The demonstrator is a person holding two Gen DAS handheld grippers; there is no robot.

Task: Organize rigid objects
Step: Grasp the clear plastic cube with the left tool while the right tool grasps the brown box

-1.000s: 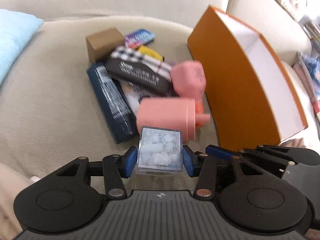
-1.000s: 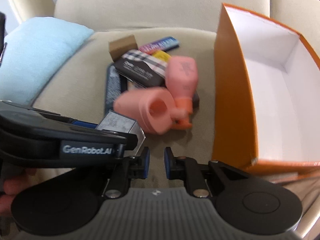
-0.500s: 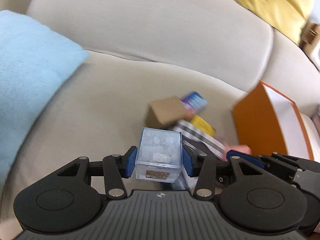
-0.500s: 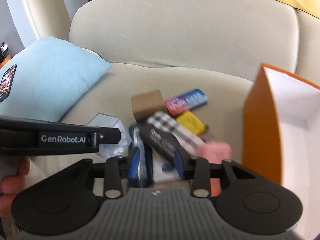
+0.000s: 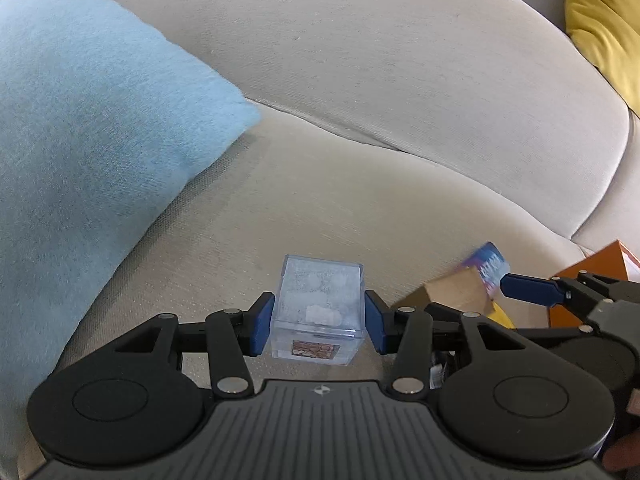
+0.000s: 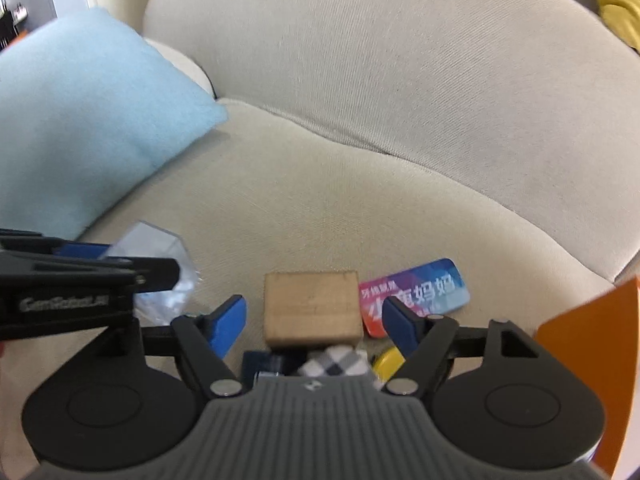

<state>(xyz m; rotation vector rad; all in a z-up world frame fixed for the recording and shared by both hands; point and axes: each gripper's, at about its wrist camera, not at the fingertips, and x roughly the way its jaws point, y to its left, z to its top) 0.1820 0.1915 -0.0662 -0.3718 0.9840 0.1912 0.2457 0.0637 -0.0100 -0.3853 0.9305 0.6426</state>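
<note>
My left gripper [image 5: 318,322] is shut on a clear plastic cube [image 5: 320,308] with white bits inside, held above the beige sofa seat; the cube also shows in the right wrist view [image 6: 160,268]. My right gripper [image 6: 312,320] is open, its blue pads either side of a brown cardboard box [image 6: 312,306] lying on the seat, above it. A pink and blue card packet [image 6: 416,294], a yellow item [image 6: 390,362] and a checked case [image 6: 336,362] lie around the box. The orange box [image 6: 596,344] stands at the right edge.
A light blue cushion [image 5: 88,152] lies on the left of the sofa seat [image 5: 320,200]. The sofa backrest [image 6: 400,60] rises behind. A yellow cushion [image 5: 604,20] is at the far right. The left gripper's body [image 6: 72,296] sits close to my right gripper.
Both grippers have lifted and tilted up, away from the pile. The right gripper has opened wide and now frames the brown box. The left still holds the clear cube.
</note>
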